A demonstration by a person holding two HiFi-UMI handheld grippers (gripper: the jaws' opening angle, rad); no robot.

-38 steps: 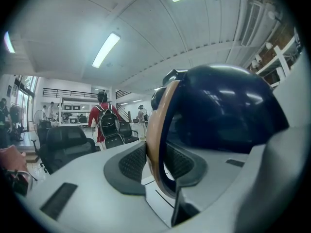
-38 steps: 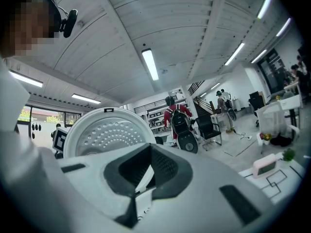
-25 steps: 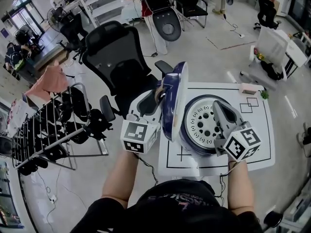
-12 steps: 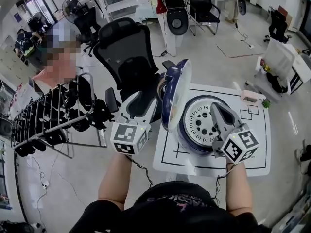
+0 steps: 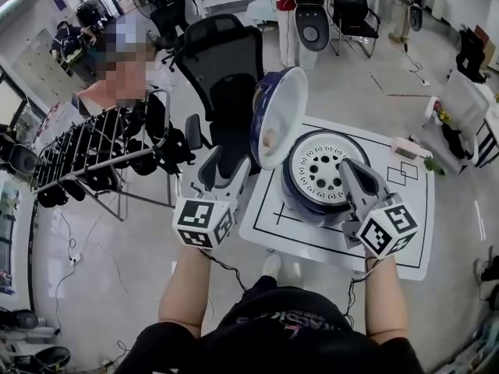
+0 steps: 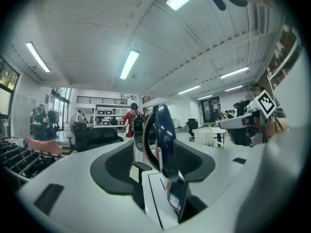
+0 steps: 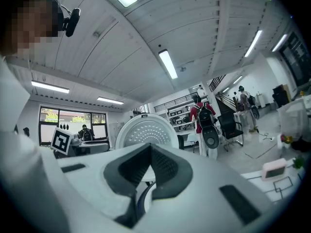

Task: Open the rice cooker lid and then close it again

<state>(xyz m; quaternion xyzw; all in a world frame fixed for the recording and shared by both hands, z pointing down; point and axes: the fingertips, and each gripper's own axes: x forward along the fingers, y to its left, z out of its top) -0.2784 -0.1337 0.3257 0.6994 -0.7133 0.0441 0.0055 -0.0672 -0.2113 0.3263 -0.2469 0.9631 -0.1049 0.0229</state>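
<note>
Rice cooker (image 5: 300, 205), on table (image 5: 405, 240): lid (image 5: 278, 115) upright at cooker's left edge. Left tongs (image 5: 226, 170), left of cooker, spread, having just been opening; lid ahead of their gap, untouched. Right tongs (image 5: 348, 170) pressed together, empty, over cooker's right rim. Risk: free lid swings down onto them, or a hard push slides the cooker

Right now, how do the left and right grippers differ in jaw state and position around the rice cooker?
The left gripper has its jaws apart, having just been opening, with the edge of the upright lid between them, unpressed; the right gripper has its jaws shut and empty. The left gripper sits beside the lid, left of the rice cooker; the right gripper lies over its open top. Both point roughly level.
</note>
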